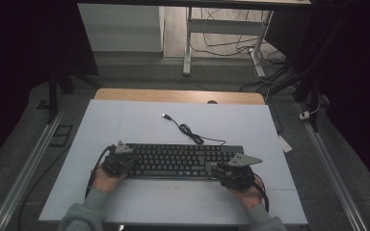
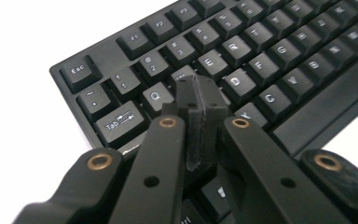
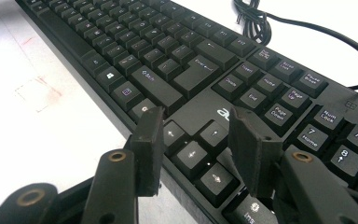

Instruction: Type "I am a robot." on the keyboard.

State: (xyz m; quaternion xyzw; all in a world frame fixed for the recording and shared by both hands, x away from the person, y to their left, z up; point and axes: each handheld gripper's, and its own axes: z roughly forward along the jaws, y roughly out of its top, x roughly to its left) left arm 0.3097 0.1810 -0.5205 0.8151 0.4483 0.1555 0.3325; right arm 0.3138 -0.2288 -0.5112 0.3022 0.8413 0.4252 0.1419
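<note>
A black keyboard (image 1: 183,160) lies across the white table mat, its cable (image 1: 192,134) coiled behind it and ending in a USB plug (image 1: 165,116). My left gripper (image 1: 123,161) rests over the keyboard's left end. In the left gripper view its jaws are pressed together, shut, with the tip (image 2: 200,95) touching or just above the keys (image 2: 235,81) near Q and W. My right gripper (image 1: 226,172) sits at the keyboard's right end. Its jaws stand open over the arrow keys (image 3: 193,151), with nothing gripped between the pads (image 3: 149,144).
The white mat (image 1: 125,125) covers a wooden table whose far edge (image 1: 178,95) shows beyond it. A faint red square mark (image 3: 37,93) lies on the mat in front of the keyboard. Cables and desk legs (image 1: 188,43) stand on the floor beyond.
</note>
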